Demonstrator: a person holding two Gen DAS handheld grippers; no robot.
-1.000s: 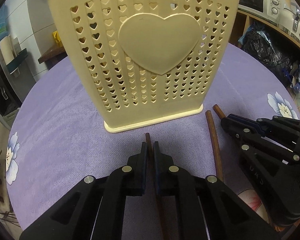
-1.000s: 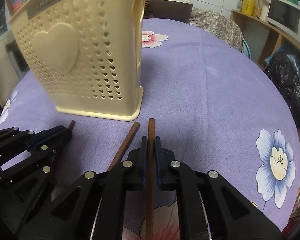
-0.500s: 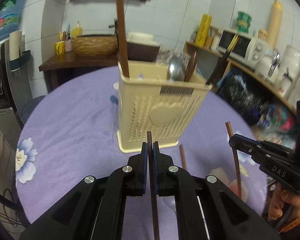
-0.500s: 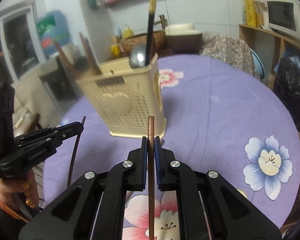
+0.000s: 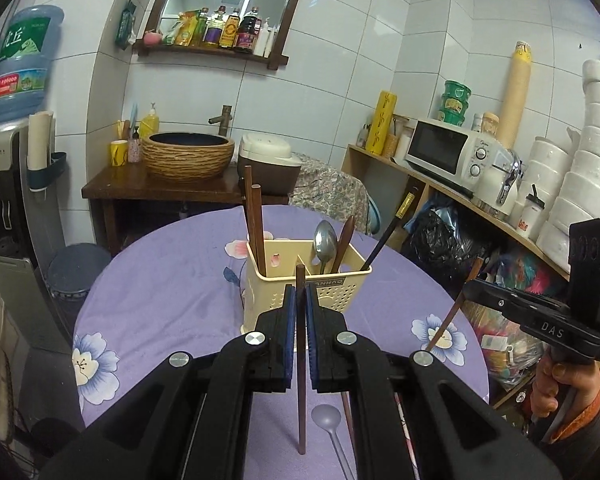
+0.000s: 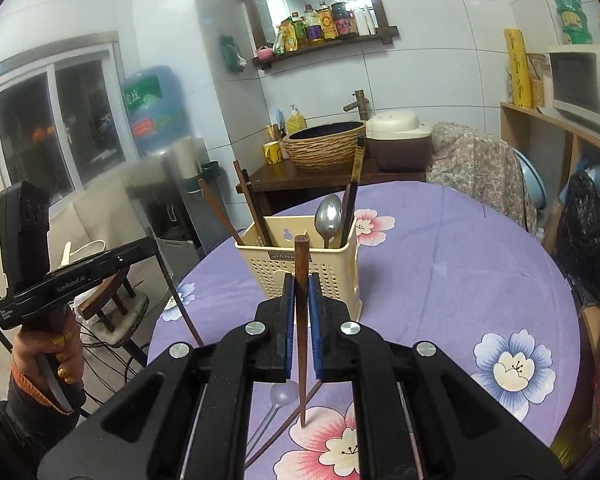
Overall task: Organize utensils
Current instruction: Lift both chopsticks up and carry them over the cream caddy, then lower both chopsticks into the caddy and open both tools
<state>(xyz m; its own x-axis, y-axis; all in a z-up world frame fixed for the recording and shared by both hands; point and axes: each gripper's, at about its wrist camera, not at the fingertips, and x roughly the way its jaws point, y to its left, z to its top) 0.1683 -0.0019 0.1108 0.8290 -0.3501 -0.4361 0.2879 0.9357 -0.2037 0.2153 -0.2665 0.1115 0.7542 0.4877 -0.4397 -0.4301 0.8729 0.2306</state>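
Observation:
My left gripper is shut on a brown chopstick, held upright above the purple table. My right gripper is shut on a second brown chopstick, also upright. The cream utensil holder stands ahead of both, holding chopsticks, a metal spoon and a black chopstick. In the left wrist view the right gripper is at the right with its chopstick. In the right wrist view the left gripper is at the left. A pale plastic spoon and another chopstick lie on the cloth below.
The round table has a purple flowered cloth. A shelf with a microwave runs along the right. A dark side table with a woven bowl and a rice cooker stands behind. A water dispenser is at the left.
Both grippers have risen from the cloth with their chopsticks and pulled back. The holder now looks smaller and lower, with its open top in sight.

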